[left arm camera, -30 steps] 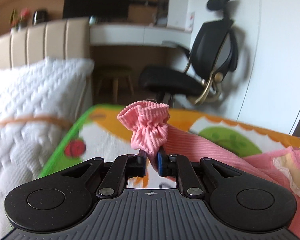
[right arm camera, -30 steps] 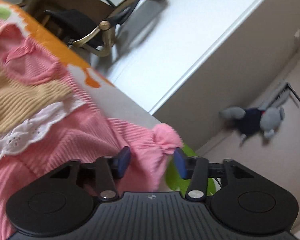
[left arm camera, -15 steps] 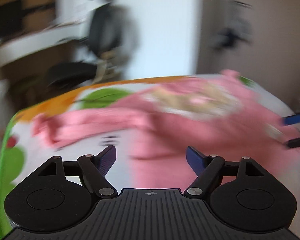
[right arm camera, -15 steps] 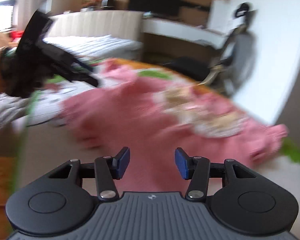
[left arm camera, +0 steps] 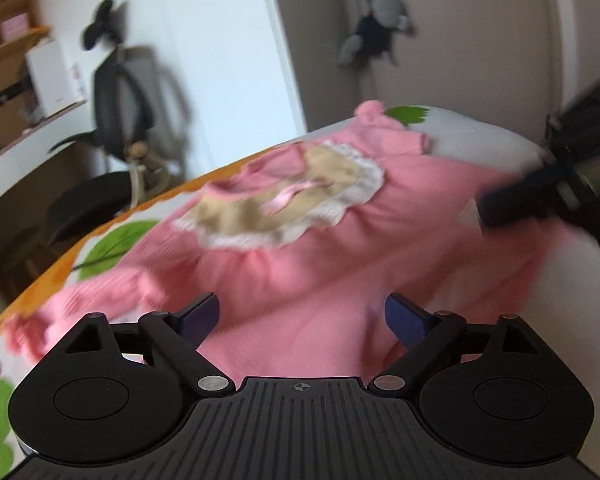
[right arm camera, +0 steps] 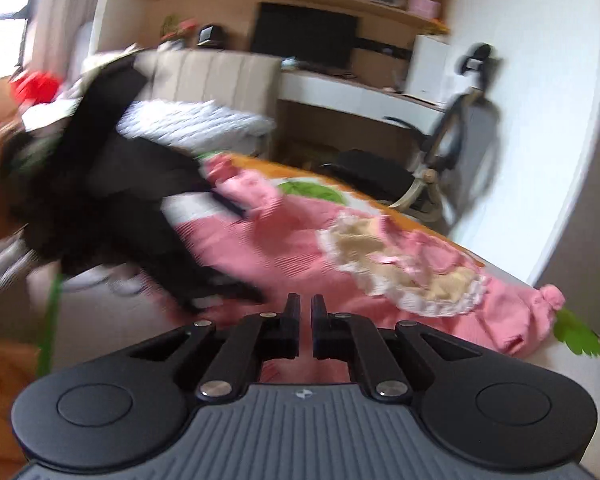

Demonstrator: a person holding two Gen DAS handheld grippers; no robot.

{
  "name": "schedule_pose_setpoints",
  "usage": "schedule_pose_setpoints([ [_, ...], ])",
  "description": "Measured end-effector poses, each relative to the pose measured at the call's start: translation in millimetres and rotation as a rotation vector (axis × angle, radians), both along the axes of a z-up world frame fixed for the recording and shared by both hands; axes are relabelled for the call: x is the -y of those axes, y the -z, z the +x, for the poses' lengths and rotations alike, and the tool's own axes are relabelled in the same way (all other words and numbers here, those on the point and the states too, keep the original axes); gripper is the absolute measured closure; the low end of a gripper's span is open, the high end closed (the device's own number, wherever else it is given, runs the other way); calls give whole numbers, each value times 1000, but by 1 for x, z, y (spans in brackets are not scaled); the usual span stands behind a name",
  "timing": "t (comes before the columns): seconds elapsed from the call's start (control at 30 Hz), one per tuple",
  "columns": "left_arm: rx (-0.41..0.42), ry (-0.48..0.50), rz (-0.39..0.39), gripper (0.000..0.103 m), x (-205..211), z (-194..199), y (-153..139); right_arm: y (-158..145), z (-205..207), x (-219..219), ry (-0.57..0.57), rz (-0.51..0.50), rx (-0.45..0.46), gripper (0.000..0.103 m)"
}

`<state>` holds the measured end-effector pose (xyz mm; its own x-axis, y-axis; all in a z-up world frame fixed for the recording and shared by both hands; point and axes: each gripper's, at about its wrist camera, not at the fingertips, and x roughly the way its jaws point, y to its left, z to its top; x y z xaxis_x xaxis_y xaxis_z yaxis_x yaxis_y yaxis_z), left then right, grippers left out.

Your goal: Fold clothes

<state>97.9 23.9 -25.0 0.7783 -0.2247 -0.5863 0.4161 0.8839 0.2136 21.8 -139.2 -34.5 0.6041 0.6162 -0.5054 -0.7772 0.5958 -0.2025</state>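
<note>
**Both tongs now at the hem of the pink garment**

Since a second ago, both sleeve cuffs have been let go and both of my tongs have swung round to the hem side of the garment. Left tongs [left arm camera: 302, 316]: blue-padded fingers spread wide, nothing between them, hovering low over the near part of the pink knitted garment [left arm camera: 300, 264]. Right tongs [right arm camera: 305, 322]: fingers drawn almost together, only a thin slit between them, at the pink hem edge; whether cloth is pinched in that slit I cannot tell. In the left wrist view the right tongs appear blurred at the garment's right edge; in the right wrist view the left tongs show as a dark blur over its left side.

Garment: spread out face up on the printed play mat [left arm camera: 112, 240], beige bib with white lace trim [left arm camera: 284, 204] uppermost, one sleeve [left arm camera: 100, 296] lying out to the left, the other cuff [right arm camera: 550, 298] at the far right.

Surroundings: black office chair [right arm camera: 416, 172] beyond the mat, grey stuffed toy [left arm camera: 376, 32] hanging on the wall.
</note>
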Motion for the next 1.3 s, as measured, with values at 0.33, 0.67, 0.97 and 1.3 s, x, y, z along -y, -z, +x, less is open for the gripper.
schedule_pose_setpoints([
  [0.33, -54, -25, -65, 92, -4, 25, 3, 48, 29, -38, 106, 216, -502, 66],
  [0.67, -22, -68, -126, 92, -24, 25, -10, 46, 28, -23, 167, 203, -464, 102],
  [0.97, -55, -24, -165, 79, -31, -2, -11, 29, 5, 21, 117, 76, -284, 99],
  [1.3, -96, -31, -127, 45, -34, -16, 0, 25, 15, 14, 79, 72, -302, 81],
])
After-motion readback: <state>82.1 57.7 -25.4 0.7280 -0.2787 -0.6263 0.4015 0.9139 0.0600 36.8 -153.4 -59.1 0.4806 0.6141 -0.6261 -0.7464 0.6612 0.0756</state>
